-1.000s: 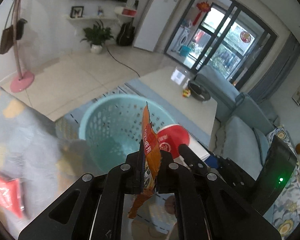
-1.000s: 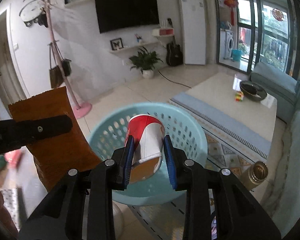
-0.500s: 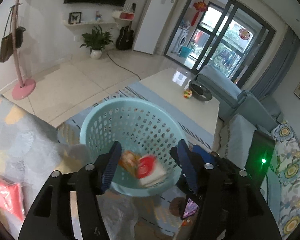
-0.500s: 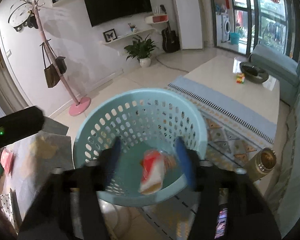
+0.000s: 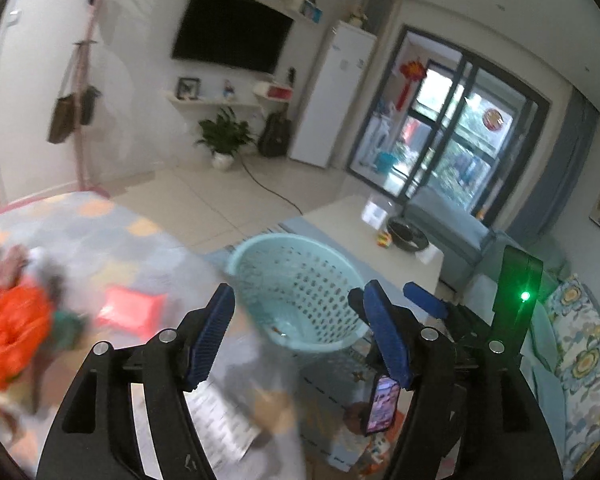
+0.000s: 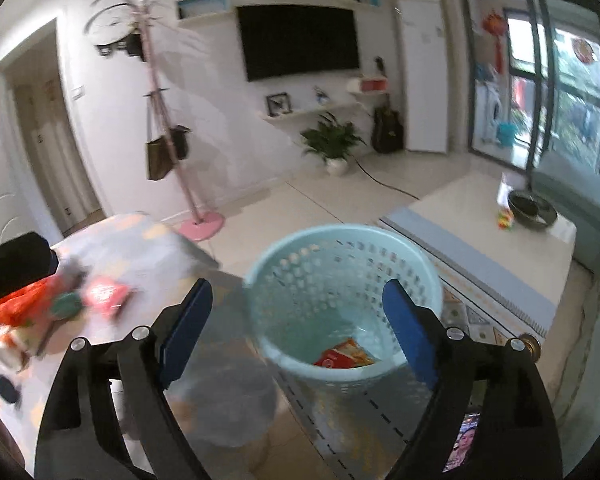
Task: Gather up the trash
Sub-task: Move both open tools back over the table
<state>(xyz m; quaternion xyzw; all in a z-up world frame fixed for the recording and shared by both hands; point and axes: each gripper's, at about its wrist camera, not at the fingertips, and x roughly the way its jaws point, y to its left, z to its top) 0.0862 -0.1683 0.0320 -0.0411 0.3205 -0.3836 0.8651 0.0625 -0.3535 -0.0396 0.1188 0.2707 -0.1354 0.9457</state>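
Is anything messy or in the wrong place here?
Yes. Trash is scattered on the patterned table: a red packet and an orange bag, not yet in the basket. A phone lies on the floor rug.

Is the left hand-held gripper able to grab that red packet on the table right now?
Probably yes. The left hand-held gripper is open and empty, its jaws having just opened. The red packet lies flat on the table with bare cloth around it, though the blur hides details.
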